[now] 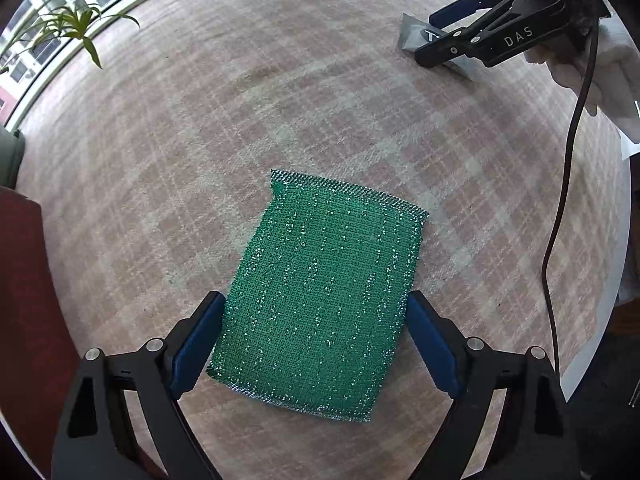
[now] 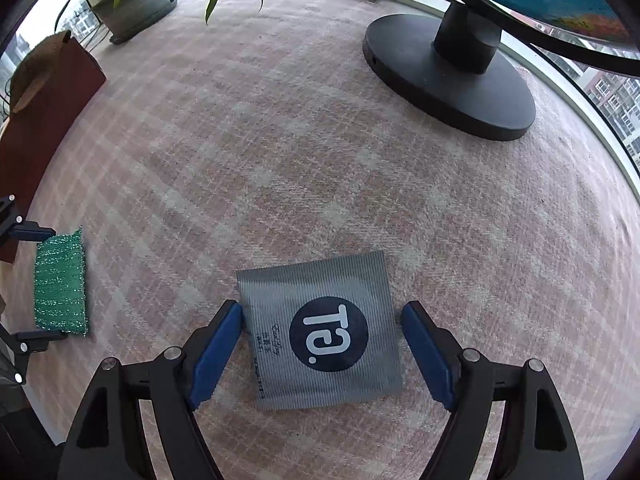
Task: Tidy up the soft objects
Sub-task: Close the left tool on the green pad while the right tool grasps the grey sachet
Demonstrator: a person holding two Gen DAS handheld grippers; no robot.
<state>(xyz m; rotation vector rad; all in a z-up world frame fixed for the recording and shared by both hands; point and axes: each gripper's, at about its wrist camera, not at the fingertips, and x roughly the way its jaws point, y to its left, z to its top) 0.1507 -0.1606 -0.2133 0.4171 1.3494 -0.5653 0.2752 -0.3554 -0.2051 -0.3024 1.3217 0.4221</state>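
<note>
On pink plaid tablecloth [image 1: 280, 92]: sponge [image 1: 324, 300], packet [image 2: 324, 332].

Green scouring pad [image 1: 320, 296]: rectangular, glittery knit cover with silver flecks, one fringed short edge at the far end; lies flat on the plaid tabletop [image 1: 200, 140], at the left.
Grey sachet [image 2: 320, 328]: square, finely striped, dark round logo; lies flat, well apart, at the right.

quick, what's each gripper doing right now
Left gripper: open, straddling the green scouring pad.
Right gripper: open, straddling the grey sachet.
</note>
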